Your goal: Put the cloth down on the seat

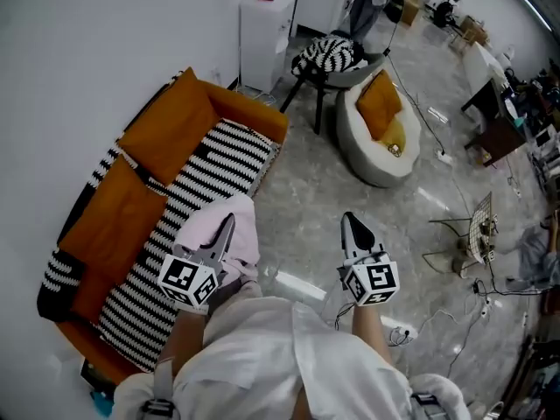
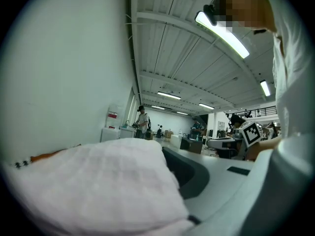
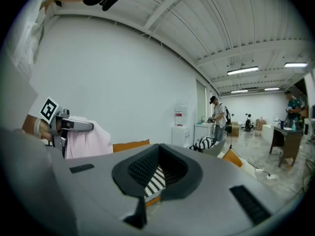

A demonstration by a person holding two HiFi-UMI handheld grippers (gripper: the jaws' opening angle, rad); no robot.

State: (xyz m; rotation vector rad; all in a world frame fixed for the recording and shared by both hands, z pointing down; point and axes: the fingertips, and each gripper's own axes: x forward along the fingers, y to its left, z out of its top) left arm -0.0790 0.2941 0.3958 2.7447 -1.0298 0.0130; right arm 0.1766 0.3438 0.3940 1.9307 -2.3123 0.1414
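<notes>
A pale pink cloth (image 1: 245, 233) hangs from my left gripper (image 1: 227, 223), which is shut on it just above the sofa's front edge. In the left gripper view the cloth (image 2: 98, 186) fills the lower left and hides the jaw tips. The seat (image 1: 206, 178) is striped black and white, with orange back cushions (image 1: 166, 125) along the wall. My right gripper (image 1: 353, 227) hovers over the floor to the right of the sofa, shut and holding nothing. The right gripper view shows the cloth (image 3: 88, 140) hanging at the left, with the striped seat (image 3: 155, 181) beyond the shut jaws.
A round beige pouf with an orange cushion (image 1: 382, 128) stands on the floor ahead. Behind it is a chair with a striped cushion (image 1: 328, 58), beside a white cabinet (image 1: 262, 29). A wire stool (image 1: 477, 233) and cables lie at the right. People stand far back.
</notes>
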